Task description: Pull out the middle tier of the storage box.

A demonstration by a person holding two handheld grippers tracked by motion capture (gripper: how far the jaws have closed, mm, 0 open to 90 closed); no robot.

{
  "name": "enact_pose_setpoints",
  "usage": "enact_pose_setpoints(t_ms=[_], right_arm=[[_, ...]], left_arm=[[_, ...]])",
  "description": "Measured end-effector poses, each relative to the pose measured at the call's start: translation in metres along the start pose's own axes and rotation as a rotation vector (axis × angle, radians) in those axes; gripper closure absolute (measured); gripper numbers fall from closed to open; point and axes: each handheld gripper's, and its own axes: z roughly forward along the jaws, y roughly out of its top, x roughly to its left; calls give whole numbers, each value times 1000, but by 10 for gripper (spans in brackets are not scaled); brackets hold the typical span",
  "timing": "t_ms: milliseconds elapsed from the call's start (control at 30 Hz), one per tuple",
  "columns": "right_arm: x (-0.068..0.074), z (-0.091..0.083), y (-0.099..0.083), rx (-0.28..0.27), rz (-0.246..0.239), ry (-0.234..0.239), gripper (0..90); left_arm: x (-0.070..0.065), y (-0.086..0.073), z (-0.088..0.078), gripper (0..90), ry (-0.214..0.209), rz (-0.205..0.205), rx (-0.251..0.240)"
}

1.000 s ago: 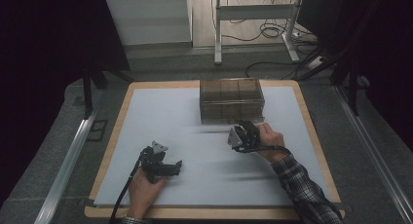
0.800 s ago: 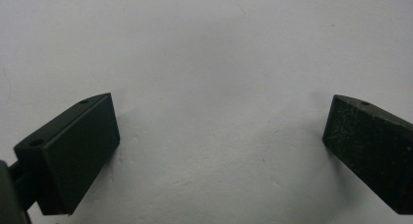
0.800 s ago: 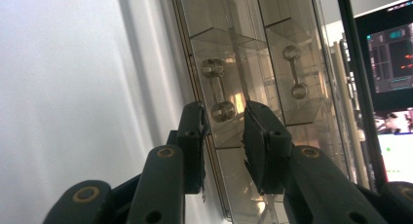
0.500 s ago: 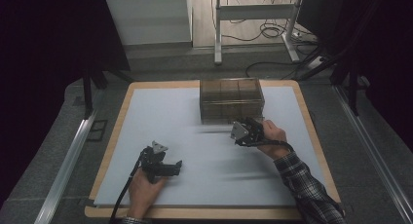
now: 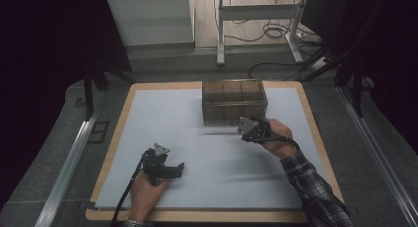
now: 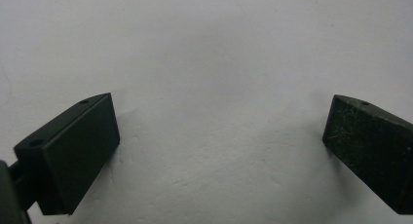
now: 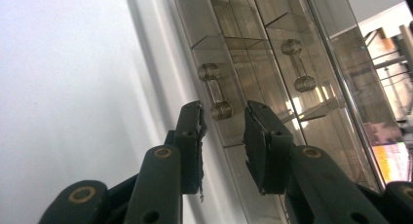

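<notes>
A clear brown drawer box (image 5: pixel 234 95) stands at the far middle of the white mat (image 5: pixel 207 143). My right gripper (image 5: pixel 248 128) is held just off the box's front face, tilted on its side. In the right gripper view its jaws (image 7: pixel 225 108) stand a little apart on either side of the near knob of a clear bar handle (image 7: pixel 215 90); the pads do not press on it. A second handle (image 7: pixel 297 64) sits on the neighbouring drawer. My left gripper (image 5: pixel 176 169) rests on the mat at the near left, jaws (image 6: pixel 221 121) wide apart with nothing between them.
The mat lies on a wooden board (image 5: pixel 123 113) with a rim all round. Beyond the board are a metal frame's legs (image 5: pixel 221 29) and cables (image 5: pixel 276 29) on the floor. Grey padding (image 5: pixel 54 153) borders both sides.
The right gripper has risen a little and shifted right, closer to the box front. The left hand and its gripper have stayed still.
</notes>
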Motion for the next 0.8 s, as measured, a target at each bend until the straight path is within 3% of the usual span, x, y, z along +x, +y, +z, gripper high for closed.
enact_pose_setpoints(t_ms=[233, 400, 600, 800], right_arm=[[-15, -3, -2, -12, 47, 83, 669], [-29, -4, -8, -15, 122, 137, 662], [-40, -4, -12, 4, 134, 165, 662], [-57, -1, -18, 9, 166, 242, 645]], left_arm=[[0, 0, 0, 0, 0, -3, 0], [0, 0, 0, 0, 0, -3, 0], [0, 0, 0, 0, 0, -3, 0], [0, 0, 0, 0, 0, -3, 0]])
